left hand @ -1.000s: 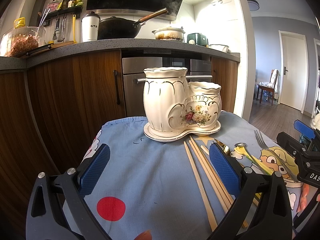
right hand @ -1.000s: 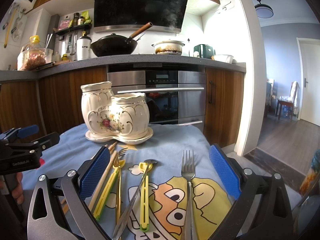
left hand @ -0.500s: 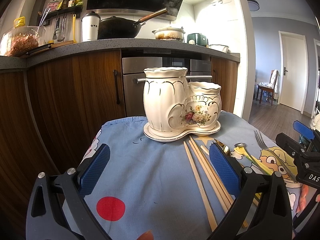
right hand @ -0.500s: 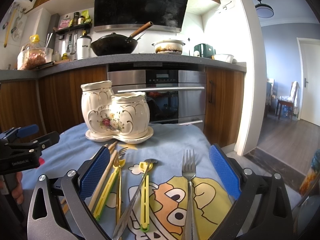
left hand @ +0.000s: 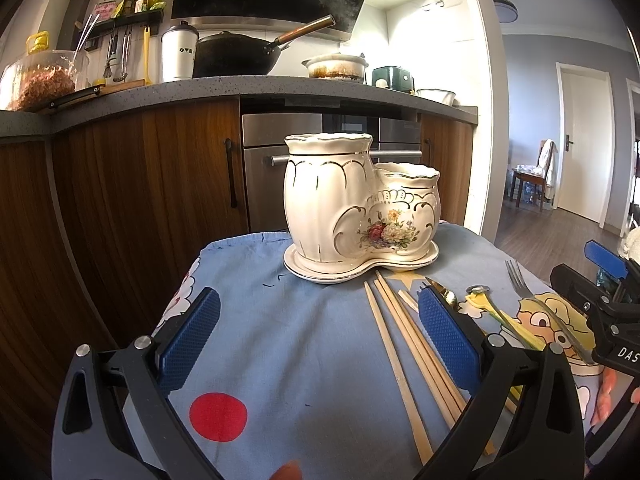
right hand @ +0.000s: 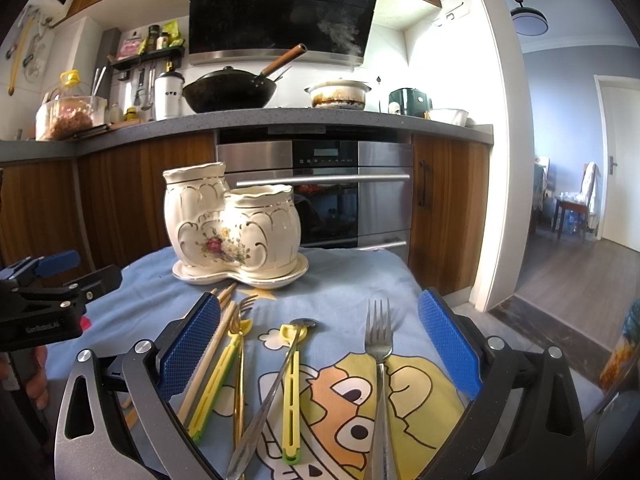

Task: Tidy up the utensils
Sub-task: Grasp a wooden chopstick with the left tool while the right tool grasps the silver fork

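A cream two-pot ceramic utensil holder (left hand: 360, 208) (right hand: 232, 228) stands on its saucer at the far side of a blue cartoon cloth. In front of it lie wooden chopsticks (left hand: 400, 356) (right hand: 208, 356), a steel fork (right hand: 379, 364) (left hand: 532, 300), a steel spoon (right hand: 276, 384), a gold fork (right hand: 239, 360) and yellow utensils (right hand: 291, 384). My left gripper (left hand: 318, 340) is open and empty above bare cloth, left of the chopsticks. My right gripper (right hand: 318, 344) is open and empty over the spoon and fork handles.
The cloth-covered table (left hand: 280, 340) (right hand: 344, 280) is small, with its edges close on all sides. Behind it run wooden kitchen cabinets (left hand: 140, 184) and a steel oven (right hand: 332, 188). A doorway with wooden floor (right hand: 580, 280) opens to the right.
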Demonstrator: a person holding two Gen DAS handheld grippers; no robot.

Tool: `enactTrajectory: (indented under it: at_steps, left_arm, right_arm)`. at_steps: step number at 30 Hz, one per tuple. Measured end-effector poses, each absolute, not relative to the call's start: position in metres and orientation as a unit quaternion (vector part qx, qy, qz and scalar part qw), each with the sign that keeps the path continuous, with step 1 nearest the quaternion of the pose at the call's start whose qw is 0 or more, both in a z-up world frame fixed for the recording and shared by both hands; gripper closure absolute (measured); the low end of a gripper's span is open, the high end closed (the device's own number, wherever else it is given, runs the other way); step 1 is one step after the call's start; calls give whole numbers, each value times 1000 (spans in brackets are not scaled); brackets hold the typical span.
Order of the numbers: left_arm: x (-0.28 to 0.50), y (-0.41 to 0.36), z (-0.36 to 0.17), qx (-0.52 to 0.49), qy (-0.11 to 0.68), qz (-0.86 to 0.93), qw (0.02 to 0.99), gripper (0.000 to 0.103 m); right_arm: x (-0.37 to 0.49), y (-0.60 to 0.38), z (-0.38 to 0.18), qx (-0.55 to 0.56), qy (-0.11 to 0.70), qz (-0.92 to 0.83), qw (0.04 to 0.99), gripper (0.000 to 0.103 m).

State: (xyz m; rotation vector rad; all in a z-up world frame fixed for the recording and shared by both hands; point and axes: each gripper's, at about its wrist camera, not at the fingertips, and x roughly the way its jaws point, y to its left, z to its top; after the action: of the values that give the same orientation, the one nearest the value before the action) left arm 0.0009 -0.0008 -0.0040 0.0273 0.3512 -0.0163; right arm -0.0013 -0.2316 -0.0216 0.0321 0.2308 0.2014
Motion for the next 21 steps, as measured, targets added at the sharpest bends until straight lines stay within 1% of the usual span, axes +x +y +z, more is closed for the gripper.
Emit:
enactTrajectory:
  at_steps: [5,10,13,16,17,20,21]
  left_arm:
    - [2,0,-3,10,178,-35,983,5]
    - [11,-8,9,80,198,-48,976,5]
    - [20,-10,20,112,217,-67,967,5]
    - [26,-10,26,141,238,-93,956,5]
    - [30,-10,25,143,252,-107,951,5]
    - [43,-12,13,144,320,-128,928,5]
    - [48,-13,8,148,338,-118,922,10]
  right_arm:
    - [-3,-230,-20,19,110,98,989,5]
    - [2,-240,2,8,127,93,988,5]
    - [15,-252,11,-14,163,91,982,5]
    - [33,-266,11,-34,227,81,970,5]
    - [41,-273,9,-29,262,82,961,5]
    - [50,-289,3,1,312,90,946,5]
    - [50,-291,1,2,320,93,943,5]
